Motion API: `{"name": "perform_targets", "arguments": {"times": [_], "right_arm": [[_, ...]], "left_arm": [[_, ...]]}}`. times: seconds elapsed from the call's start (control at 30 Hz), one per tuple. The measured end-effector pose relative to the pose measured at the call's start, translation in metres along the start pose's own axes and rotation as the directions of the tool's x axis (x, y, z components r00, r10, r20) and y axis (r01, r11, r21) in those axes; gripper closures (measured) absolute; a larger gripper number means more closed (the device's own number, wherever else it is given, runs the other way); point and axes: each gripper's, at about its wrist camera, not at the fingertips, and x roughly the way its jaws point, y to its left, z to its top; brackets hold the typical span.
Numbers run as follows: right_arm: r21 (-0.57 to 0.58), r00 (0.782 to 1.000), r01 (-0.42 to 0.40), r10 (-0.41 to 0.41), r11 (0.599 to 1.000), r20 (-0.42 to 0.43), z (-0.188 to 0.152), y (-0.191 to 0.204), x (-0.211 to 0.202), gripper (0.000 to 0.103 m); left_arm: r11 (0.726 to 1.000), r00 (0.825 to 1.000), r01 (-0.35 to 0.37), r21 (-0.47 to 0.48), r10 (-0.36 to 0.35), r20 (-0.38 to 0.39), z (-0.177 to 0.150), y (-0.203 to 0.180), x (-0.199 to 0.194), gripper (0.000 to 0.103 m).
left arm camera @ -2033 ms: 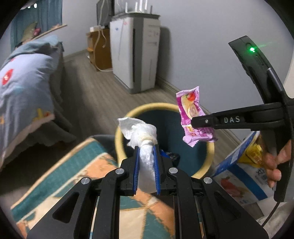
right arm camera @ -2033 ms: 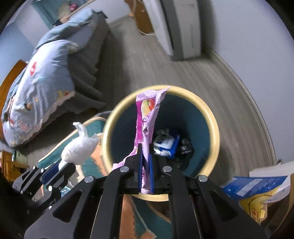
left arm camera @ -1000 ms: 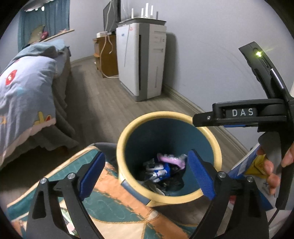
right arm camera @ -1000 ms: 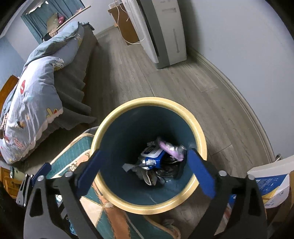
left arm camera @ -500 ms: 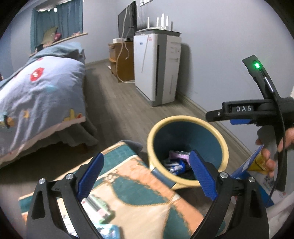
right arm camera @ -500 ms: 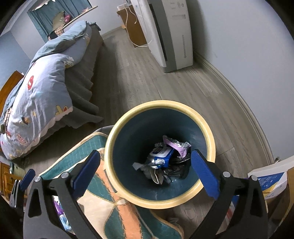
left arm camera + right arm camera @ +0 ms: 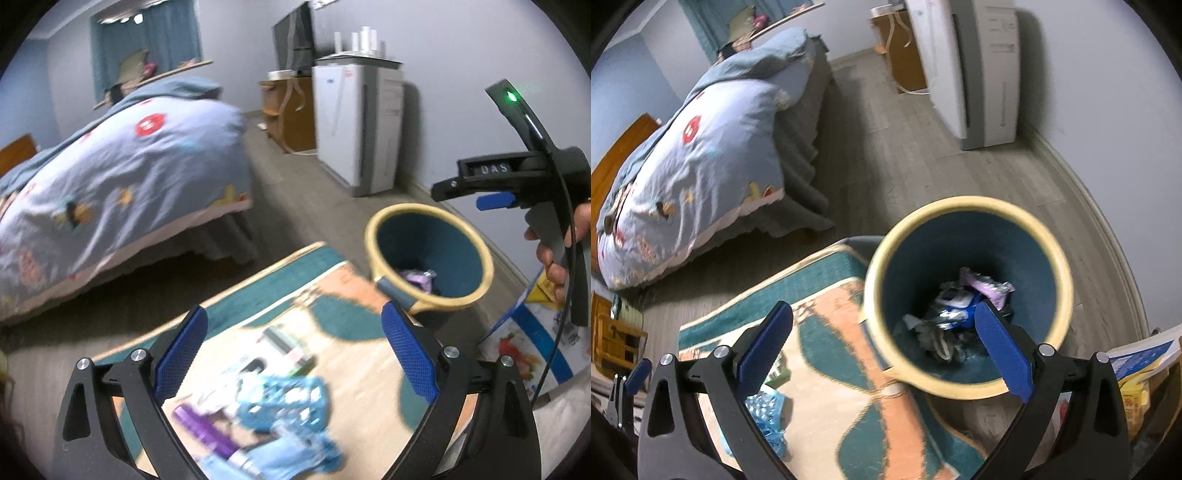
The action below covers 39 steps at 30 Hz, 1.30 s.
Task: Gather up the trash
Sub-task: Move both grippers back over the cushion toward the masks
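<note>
Both the left tool (image 7: 291,354) and right tool (image 7: 882,343) gape empty (ready for wrappers (image 7: 280,402) littering the rug (image 7: 354,354)) beside the bin (image 7: 964,206).

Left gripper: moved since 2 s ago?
Yes. The left gripper has swung away from the bin, now at right, toward litter on the rug.

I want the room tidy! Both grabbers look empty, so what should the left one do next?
Probably lower the open left gripper onto the blue wrapper on the rug and close on it. The bin already holds trash, and more litter lies on that rug.
</note>
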Motion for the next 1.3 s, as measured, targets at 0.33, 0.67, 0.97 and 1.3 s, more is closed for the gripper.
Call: {"name": "perform_targets", "arguments": {"times": [0.33, 0.67, 0.97, 1.3], "right_arm": [[-0.124, 0.995, -0.059, 0.048, 0.991, -0.089, -0.036, 0.086, 0.026, 0.006], [-0.182, 0.976, -0.112, 0.074, 0.977, -0.204, -0.091, 0.143, 0.039, 0.006], [-0.166, 0.977, -0.079, 0.043, 0.983, -0.210, -0.133, 0.149, 0.048, 0.006], [-0.200, 0.954, -0.157, 0.096, 0.967, -0.284, -0.150, 0.153, 0.061, 0.040]], "left_arm": [[0.979, 0.991, -0.128, -0.159, 0.120, -0.058, -0.035, 0.086, -0.035, 0.009], [0.964, 0.970, -0.212, -0.158, 0.188, -0.152, -0.082, 0.123, -0.054, 0.009], [0.960, 0.977, -0.173, -0.219, 0.139, -0.162, -0.100, 0.131, -0.051, 0.009], [0.985, 0.977, -0.124, -0.121, 0.100, -0.190, -0.119, 0.122, -0.021, 0.009]]}}
